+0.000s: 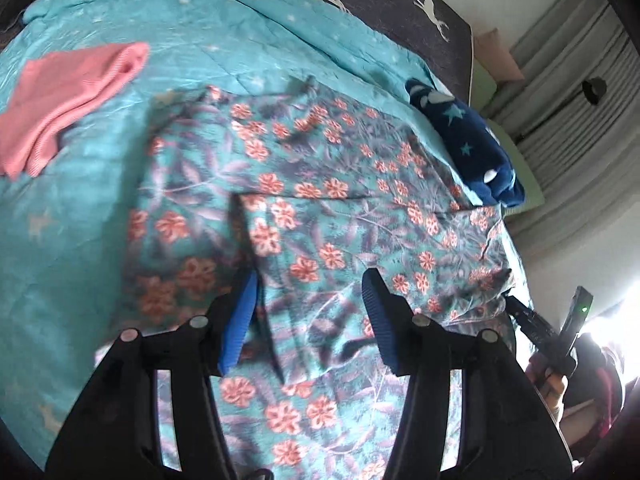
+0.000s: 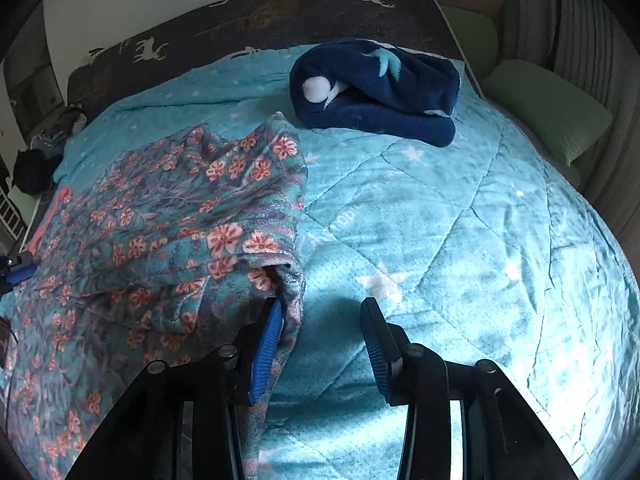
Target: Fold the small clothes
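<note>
A teal floral garment (image 1: pixel 320 208) with pink flowers lies partly folded on the bed; it also shows in the right wrist view (image 2: pixel 160 220). My left gripper (image 1: pixel 308 316) is open, its jaws wide apart just above the garment's folded layer. My right gripper (image 2: pixel 324 340) is open at the garment's right edge, its left pad (image 2: pixel 268 348) against the cloth and its right pad over bare quilt. The right gripper also shows at the garment's far corner in the left wrist view (image 1: pixel 516 312).
A pink folded garment (image 1: pixel 68 104) lies on the turquoise star quilt (image 2: pixel 460 220) to the left. A navy star-patterned fleece (image 2: pixel 376 88) is bunched near the dark deer-print headboard (image 2: pixel 280 12). Green pillows (image 2: pixel 548 116) and curtains stand at the right.
</note>
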Tool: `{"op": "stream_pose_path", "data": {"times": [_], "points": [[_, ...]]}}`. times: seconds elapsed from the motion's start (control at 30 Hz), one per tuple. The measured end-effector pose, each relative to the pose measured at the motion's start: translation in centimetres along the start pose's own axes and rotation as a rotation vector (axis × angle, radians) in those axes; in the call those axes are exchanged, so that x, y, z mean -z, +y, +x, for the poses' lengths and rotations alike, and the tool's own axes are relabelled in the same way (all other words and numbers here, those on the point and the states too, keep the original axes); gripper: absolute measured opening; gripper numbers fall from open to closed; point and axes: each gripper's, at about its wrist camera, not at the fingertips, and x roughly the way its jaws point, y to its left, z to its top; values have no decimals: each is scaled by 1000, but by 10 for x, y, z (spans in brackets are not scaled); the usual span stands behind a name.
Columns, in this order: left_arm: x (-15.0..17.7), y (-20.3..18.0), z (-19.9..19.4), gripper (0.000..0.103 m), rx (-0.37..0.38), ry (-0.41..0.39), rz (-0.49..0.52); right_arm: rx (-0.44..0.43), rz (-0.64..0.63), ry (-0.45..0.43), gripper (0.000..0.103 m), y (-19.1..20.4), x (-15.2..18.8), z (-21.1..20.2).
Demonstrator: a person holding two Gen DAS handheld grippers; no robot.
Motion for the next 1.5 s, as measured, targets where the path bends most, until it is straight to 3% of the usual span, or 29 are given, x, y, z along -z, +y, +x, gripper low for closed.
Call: {"op": "stream_pose_path", "data": {"times": [0.07,0.1,0.13,0.17,0.2,0.27,0.43,0.53,0.6,0.67,0.73,0.87,1.0,1.13,1.27,1.3,1.4,1.47,1.5], "points": [[-1,-1,7,47,-24,13,6,5,-6,-3,43,1,0,1],[-3,-1,11,35,-36,14,7,5,-5,-5,43,1,0,1],[-4,1,13,16,-51,9,6,3,-3,-4,43,1,0,1],[-6,2,15,5,-61,3,1,-2,2,-4,43,1,0,1],[-8,6,14,3,-60,-11,-22,-5,7,-3,44,0,1,2],[-10,6,6,3,-39,-45,-48,-14,16,-4,44,-1,1,2],[-23,-25,-46,3,-59,-211,57,-18,20,-3,45,-3,0,2],[-34,-31,-72,3,-126,-310,112,-8,12,-6,46,-1,0,2],[-39,-20,-81,3,-162,-333,102,-9,10,-9,48,0,0,2],[-37,0,-76,3,-202,-317,61,-20,9,-9,52,1,1,1],[-30,19,-55,3,-264,-254,54,-22,0,-10,56,3,1,1],[-16,35,-27,4,-343,-169,28,-9,-20,-5,56,7,1,1],[-9,43,-37,15,-342,-183,-12,-54,-8,9,56,7,-1,-9],[-12,30,-58,17,-335,-239,14,-84,18,-40,56,6,-10,-32],[-17,10,-58,18,-239,-248,49,-118,62,-129,56,13,-32,-50],[-18,5,-52,18,-217,-231,60,-156,53,-116,55,22,-40,-47],[-19,-9,-24,20,-182,-164,97,-261,-14,-62,27,57,-53,-26],[-19,-10,-3,21,-241,-112,108,-285,-59,-10,21,77,-55,-7],[-18,-4,10,21,-330,-79,109,-264,-68,37,20,85,-53,9]]}}
